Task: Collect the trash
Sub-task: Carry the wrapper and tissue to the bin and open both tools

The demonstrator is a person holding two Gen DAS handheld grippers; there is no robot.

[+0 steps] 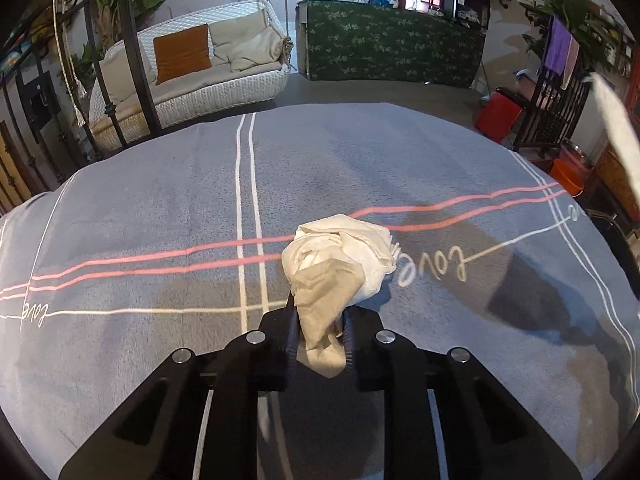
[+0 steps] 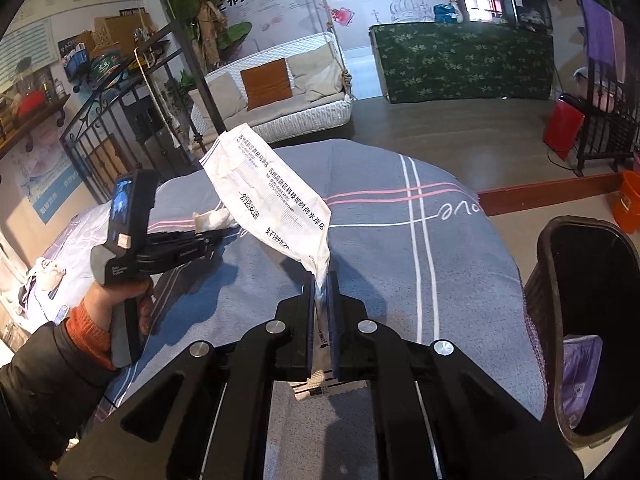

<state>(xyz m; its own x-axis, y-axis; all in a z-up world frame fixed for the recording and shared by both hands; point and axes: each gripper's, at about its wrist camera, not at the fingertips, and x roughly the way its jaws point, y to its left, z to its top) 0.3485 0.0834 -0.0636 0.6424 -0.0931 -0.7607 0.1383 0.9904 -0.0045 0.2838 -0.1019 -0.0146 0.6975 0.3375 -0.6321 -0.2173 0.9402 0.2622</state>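
A crumpled white and beige tissue point(image 1: 340, 256) sits between the dark pads of my left gripper point(image 1: 320, 320), which is shut on it just above the grey-blue striped blanket point(image 1: 160, 220). My right gripper point(image 2: 321, 280) is shut on the lower corner of a white paper bag point(image 2: 272, 200) printed with black characters; the bag stands up and leans left over the bed. In the right wrist view, a hand with an orange cuff holds the left gripper point(image 2: 222, 232) at the left, with the tissue point(image 2: 212, 218) at its tip. A dark woven bin point(image 2: 580, 320) stands beside the bed on the right.
The bin holds a purple wrapper point(image 2: 580, 376). A black metal bed frame point(image 2: 120, 120) rises at the far left. Beyond the bed are a white wicker sofa point(image 1: 192, 80), a green-covered counter point(image 1: 392, 48), a red box point(image 1: 498, 114) and an orange bucket point(image 2: 628, 204).
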